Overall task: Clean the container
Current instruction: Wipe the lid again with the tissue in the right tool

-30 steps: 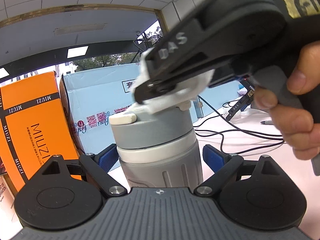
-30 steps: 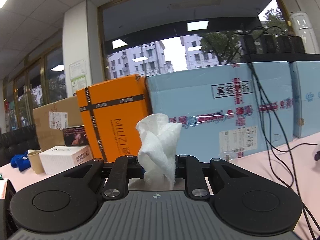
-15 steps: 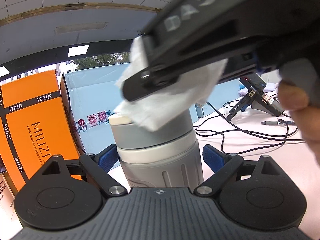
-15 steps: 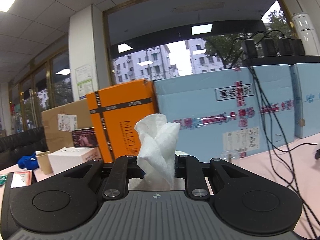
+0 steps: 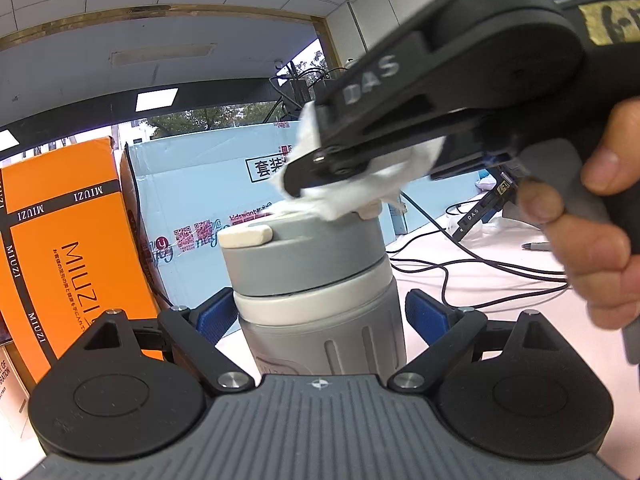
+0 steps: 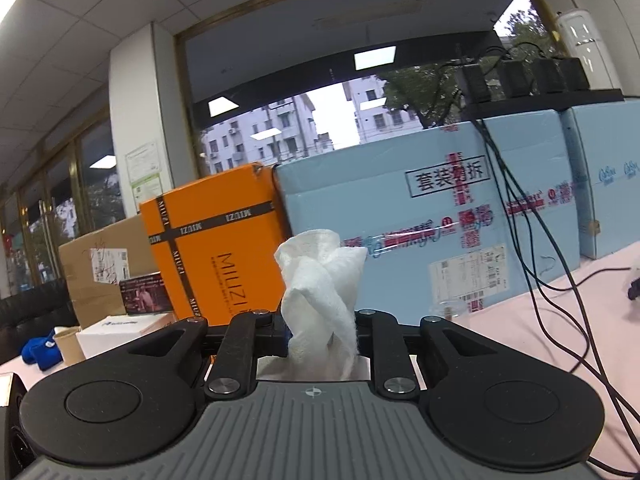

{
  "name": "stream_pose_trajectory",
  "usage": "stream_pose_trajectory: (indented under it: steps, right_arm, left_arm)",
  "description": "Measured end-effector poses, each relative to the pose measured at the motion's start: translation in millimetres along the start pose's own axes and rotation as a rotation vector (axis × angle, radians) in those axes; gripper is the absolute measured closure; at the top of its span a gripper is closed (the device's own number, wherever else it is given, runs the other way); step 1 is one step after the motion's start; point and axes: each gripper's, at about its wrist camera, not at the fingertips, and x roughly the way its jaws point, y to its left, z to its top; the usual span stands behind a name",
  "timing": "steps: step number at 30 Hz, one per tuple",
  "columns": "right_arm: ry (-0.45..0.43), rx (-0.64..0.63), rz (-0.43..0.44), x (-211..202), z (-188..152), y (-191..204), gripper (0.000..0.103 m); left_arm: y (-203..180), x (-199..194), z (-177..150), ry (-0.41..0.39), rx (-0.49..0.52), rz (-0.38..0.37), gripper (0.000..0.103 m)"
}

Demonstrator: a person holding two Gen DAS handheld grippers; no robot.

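Observation:
A grey container [image 5: 320, 328] with a grey lid [image 5: 304, 256] and a white band stands upright in the left wrist view. My left gripper [image 5: 320, 316] is shut on its body, and the blue pads [image 5: 214, 316] press on both sides. From the upper right comes my right gripper [image 5: 312, 172], held by a hand [image 5: 592, 248]. It is shut on a crumpled white tissue [image 5: 352, 196], which rests on the top of the lid. The right wrist view shows the same tissue [image 6: 320, 292] sticking up from the right gripper [image 6: 320, 328].
An orange MIUZI box [image 5: 60, 240] and light blue cartons [image 5: 208, 184] stand close behind the container. Black cables [image 5: 460, 264] and a pen [image 5: 536, 246] lie on the pink table at the right. A brown carton [image 6: 104, 264] and a paper cup [image 6: 70, 344] sit far left.
The right gripper swept the tissue left across the lid and has come back to the right side of the lid top. The left gripper and the container have not moved.

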Motion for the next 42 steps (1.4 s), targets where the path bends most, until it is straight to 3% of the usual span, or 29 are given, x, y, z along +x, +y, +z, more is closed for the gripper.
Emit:
stream_pose_trajectory:
  steps: [4, 13, 30, 42]
  right_arm:
    - [-0.005, -0.019, -0.006, -10, -2, 0, 0.085]
    - [0.003, -0.066, 0.103, -15, -6, 24, 0.085]
    - [-0.006, 0.053, 0.024, -5, -4, -2, 0.085]
    - [-0.006, 0.051, 0.078, -12, -10, 11, 0.085]
  left_arm:
    - [0, 0, 0, 0.001, 0.001, 0.000, 0.013]
    - [-1, 0, 0, 0.001, 0.001, 0.001, 0.013]
    - [0, 3, 0, 0.013, 0.000, -0.005, 0.013]
    - [1, 6, 0, 0.018, -0.001, -0.001, 0.013]
